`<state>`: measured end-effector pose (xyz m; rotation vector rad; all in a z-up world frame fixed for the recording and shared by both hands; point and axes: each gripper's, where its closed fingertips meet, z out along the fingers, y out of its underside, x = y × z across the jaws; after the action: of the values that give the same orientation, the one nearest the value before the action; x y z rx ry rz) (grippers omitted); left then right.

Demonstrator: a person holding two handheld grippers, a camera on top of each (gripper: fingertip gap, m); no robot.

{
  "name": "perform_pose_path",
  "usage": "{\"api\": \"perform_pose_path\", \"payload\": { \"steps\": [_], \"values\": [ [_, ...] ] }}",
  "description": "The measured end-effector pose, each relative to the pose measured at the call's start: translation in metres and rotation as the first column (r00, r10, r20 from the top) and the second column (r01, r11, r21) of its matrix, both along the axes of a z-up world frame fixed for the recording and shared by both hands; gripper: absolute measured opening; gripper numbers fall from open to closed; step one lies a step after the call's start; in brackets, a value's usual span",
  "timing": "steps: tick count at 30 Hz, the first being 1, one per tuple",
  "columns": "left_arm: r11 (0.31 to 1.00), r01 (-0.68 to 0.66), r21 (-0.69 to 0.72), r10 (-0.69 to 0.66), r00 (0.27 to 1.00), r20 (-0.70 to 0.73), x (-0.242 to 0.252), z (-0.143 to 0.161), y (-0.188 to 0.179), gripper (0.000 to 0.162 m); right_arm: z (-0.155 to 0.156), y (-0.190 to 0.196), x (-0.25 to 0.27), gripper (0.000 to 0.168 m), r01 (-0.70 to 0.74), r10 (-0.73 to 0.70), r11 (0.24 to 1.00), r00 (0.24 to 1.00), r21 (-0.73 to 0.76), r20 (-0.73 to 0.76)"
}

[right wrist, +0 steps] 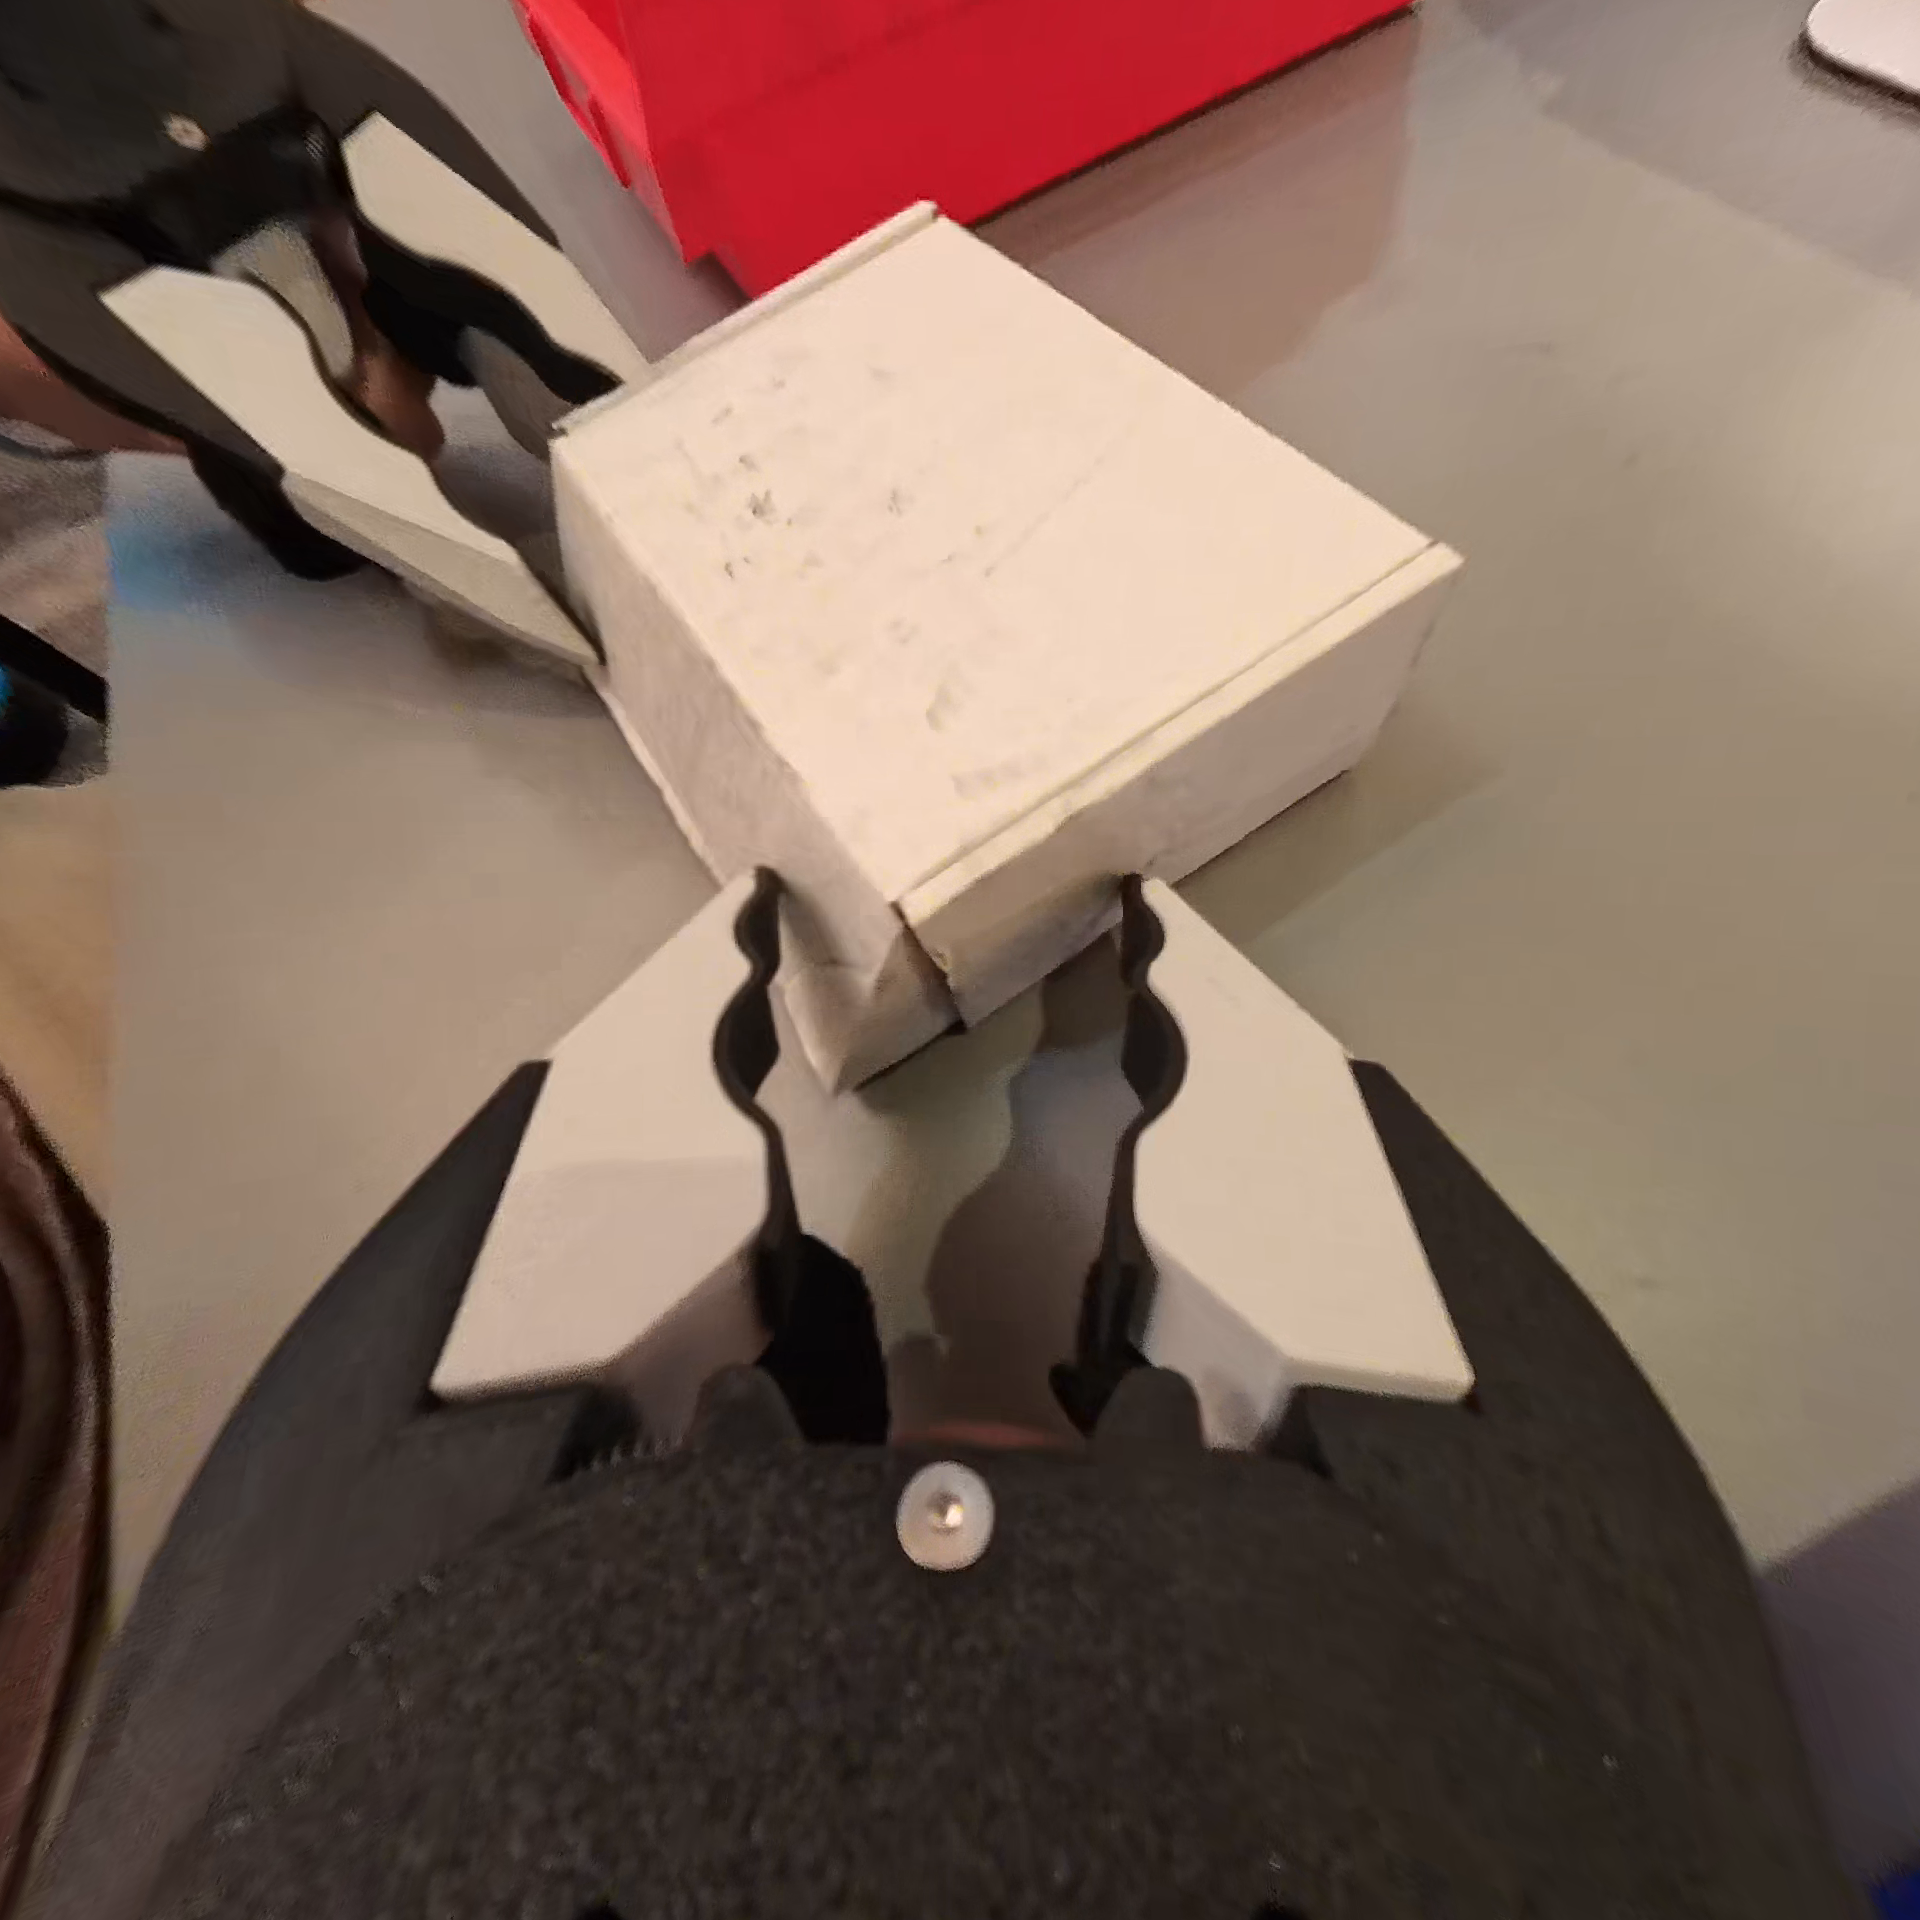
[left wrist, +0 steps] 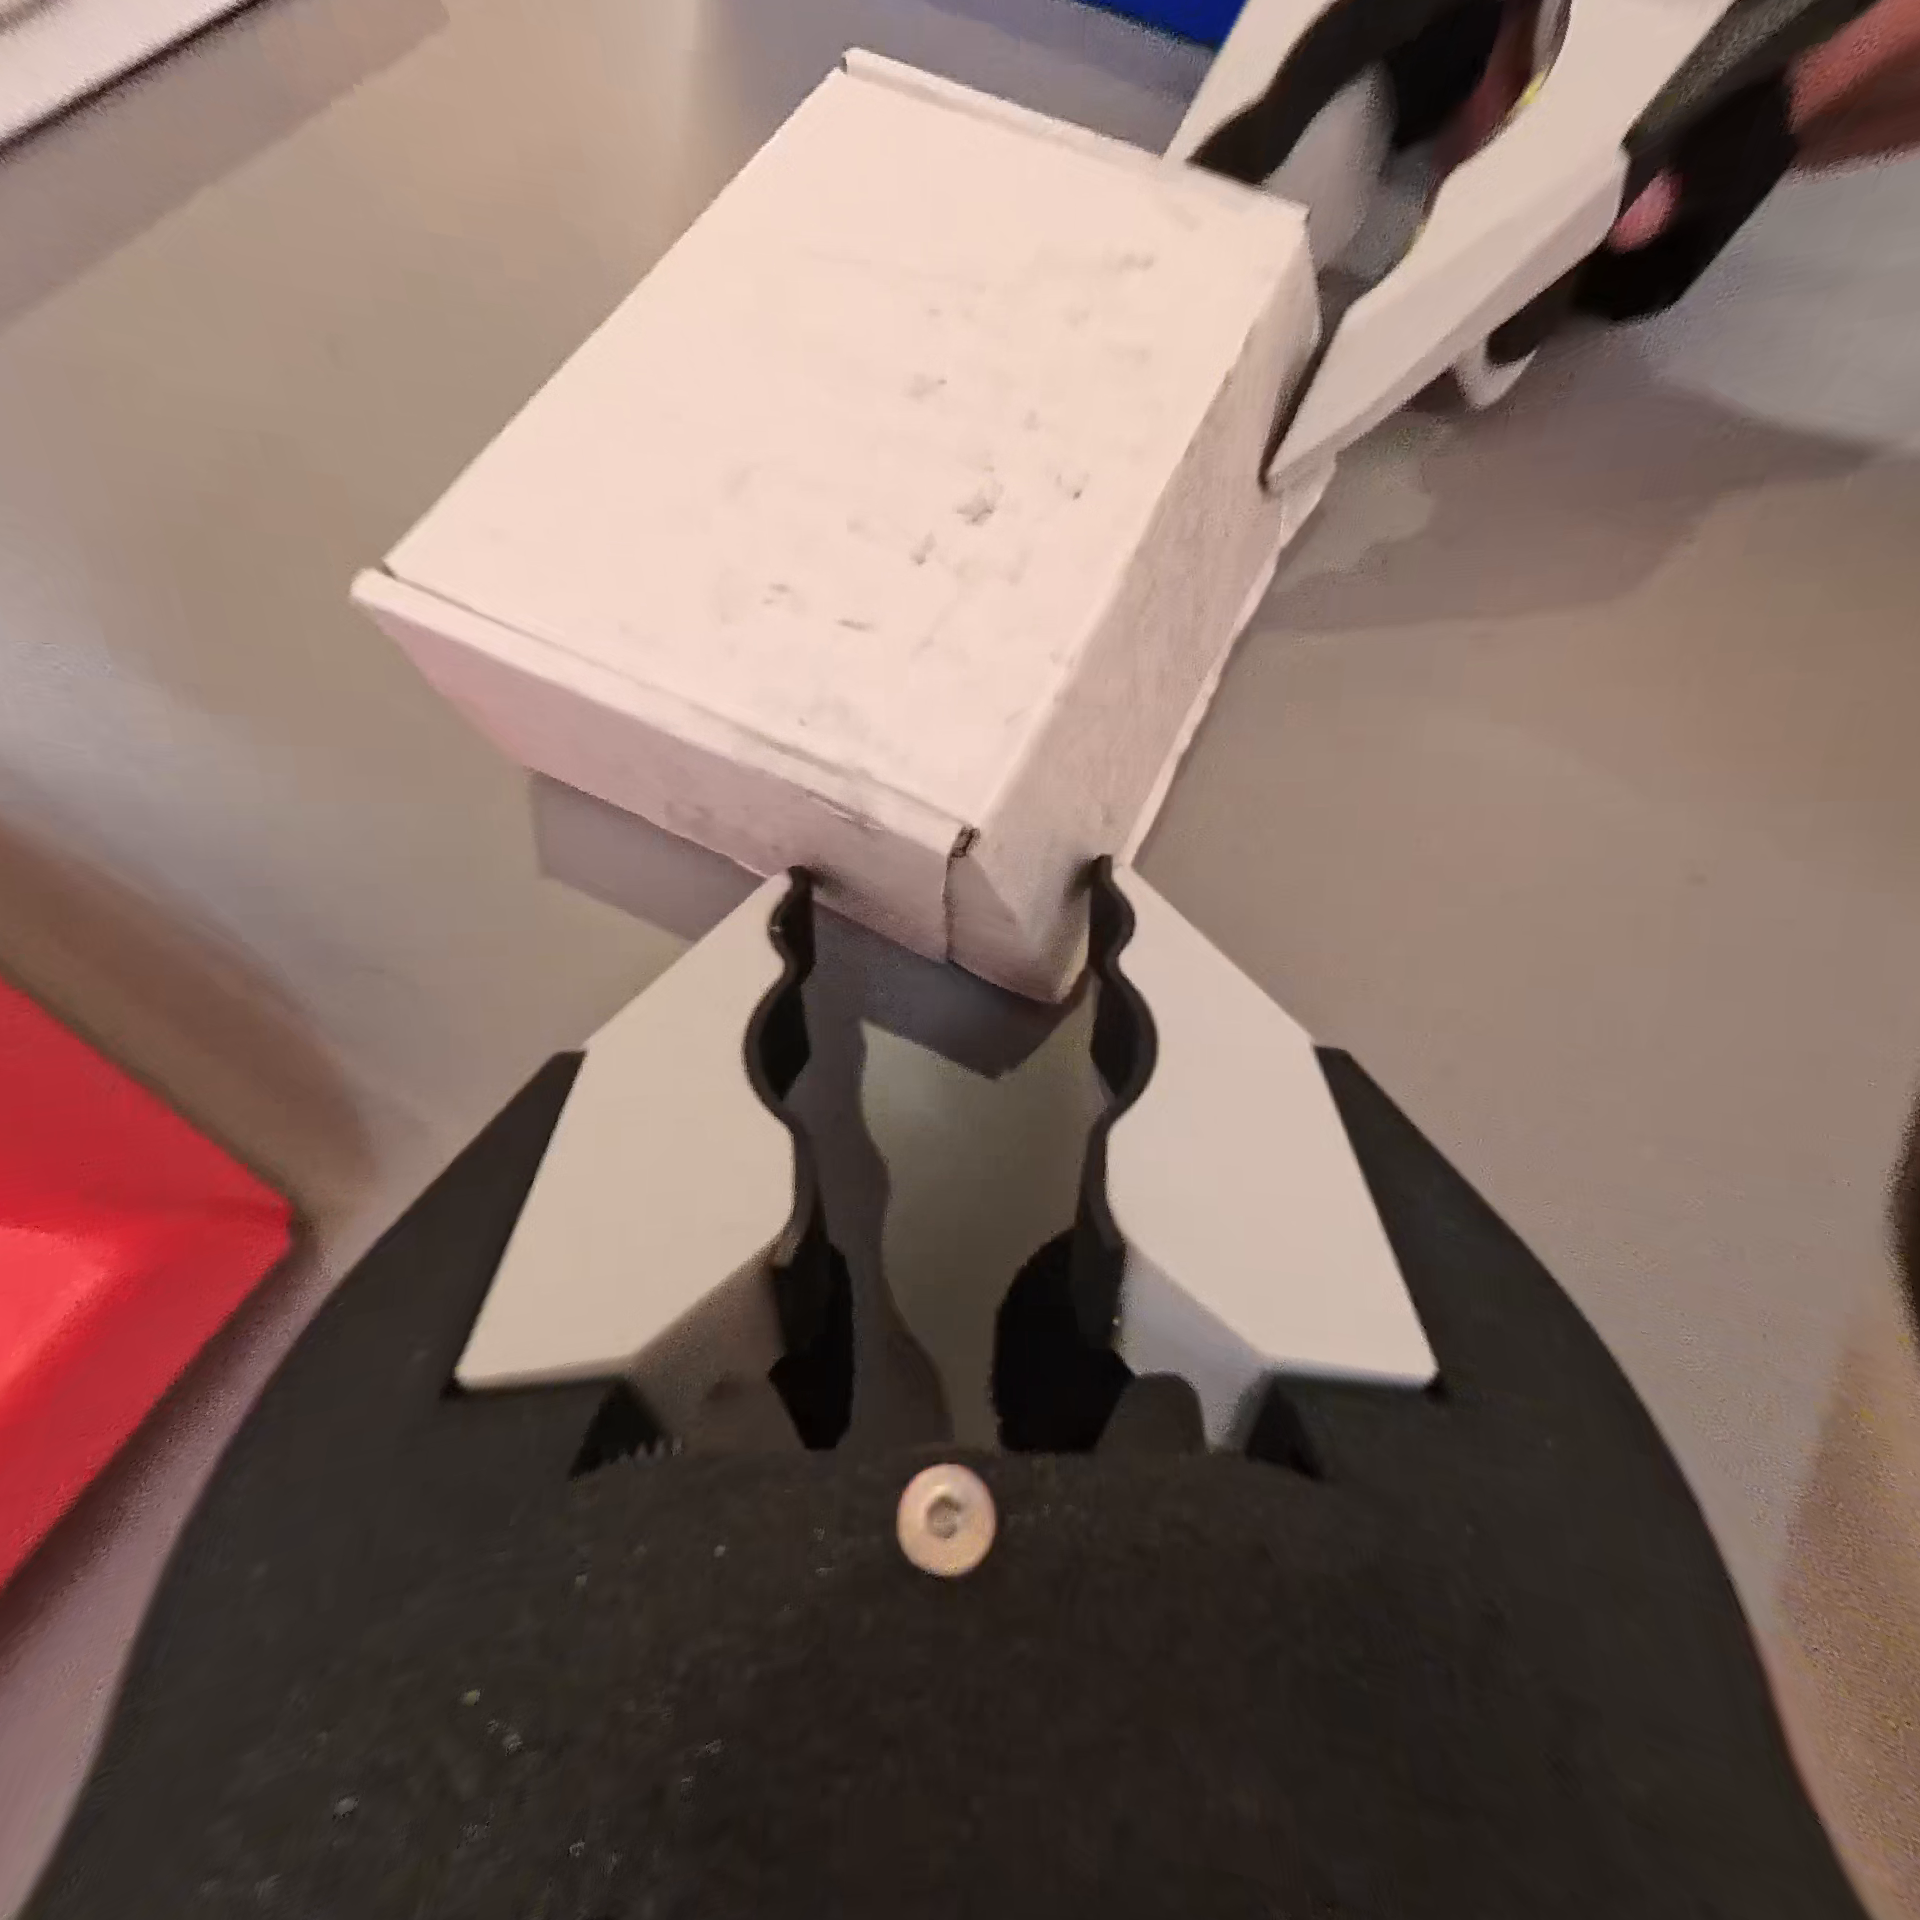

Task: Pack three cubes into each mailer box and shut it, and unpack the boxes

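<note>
A closed white mailer box (left wrist: pixel 831 499) with a scuffed lid hangs slightly tilted just above the grey table, held between both grippers. My left gripper (left wrist: pixel 948 883) is shut on the box's near corner in the left wrist view. My right gripper (right wrist: pixel 948 888) is shut on the opposite corner of the same box (right wrist: pixel 987 582). Each gripper shows in the other's view: the right one (left wrist: pixel 1236 312) at the box's far right edge, the left one (right wrist: pixel 597 520) at its far left edge. No cubes are in view; the box's inside is hidden.
A red box (right wrist: pixel 935 94) stands on the table right behind the mailer box; it shows at the left edge of the left wrist view (left wrist: pixel 104 1195). A white sheet (left wrist: pixel 83 52) lies at the far left, a white object (right wrist: pixel 1870 42) at the far right.
</note>
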<state>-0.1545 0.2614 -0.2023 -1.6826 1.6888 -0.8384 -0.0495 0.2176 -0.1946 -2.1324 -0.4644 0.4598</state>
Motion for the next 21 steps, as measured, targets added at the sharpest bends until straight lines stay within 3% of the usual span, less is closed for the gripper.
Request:
{"api": "perform_pose_path", "payload": {
  "steps": [3, 6, 10, 12, 13, 21],
  "values": [
    [0.996, -0.011, 0.087, 0.012, 1.0, -0.013, 0.002, -0.002, 0.008, 0.046, -0.002, 0.006, 0.004, 0.061, 0.03, -0.03, 0.999, 0.998, 0.015, 0.049],
    [0.999, 0.005, 0.05, -0.003, 1.0, -0.024, 0.0, -0.003, 0.007, 0.044, -0.002, 0.004, 0.004, 0.062, 0.016, -0.016, 1.0, 0.999, 0.007, 0.049],
    [0.999, 0.031, 0.013, -0.031, 0.999, -0.031, -0.006, -0.006, 0.003, 0.044, -0.004, -0.008, -0.009, 0.08, -0.069, 0.069, 0.998, 0.997, -0.009, 0.034],
    [0.998, 0.051, 0.033, -0.05, 0.998, -0.036, -0.007, -0.007, 0.002, 0.043, -0.006, -0.007, -0.007, 0.073, -0.067, 0.066, 0.998, 0.993, 0.006, 0.099],
    [0.997, 0.065, 0.05, -0.063, 0.997, -0.036, -0.008, -0.007, 0.001, 0.042, -0.008, -0.005, -0.003, 0.061, -0.043, 0.04, 0.999, 0.988, 0.02, 0.146],
    [0.957, 0.082, 0.279, -0.062, 0.995, -0.082, -0.007, -0.009, 0.009, 0.028, -0.012, -0.005, 0.002, 0.046, -0.086, 0.081, 0.996, 0.949, 0.005, 0.303]
  ]
}}
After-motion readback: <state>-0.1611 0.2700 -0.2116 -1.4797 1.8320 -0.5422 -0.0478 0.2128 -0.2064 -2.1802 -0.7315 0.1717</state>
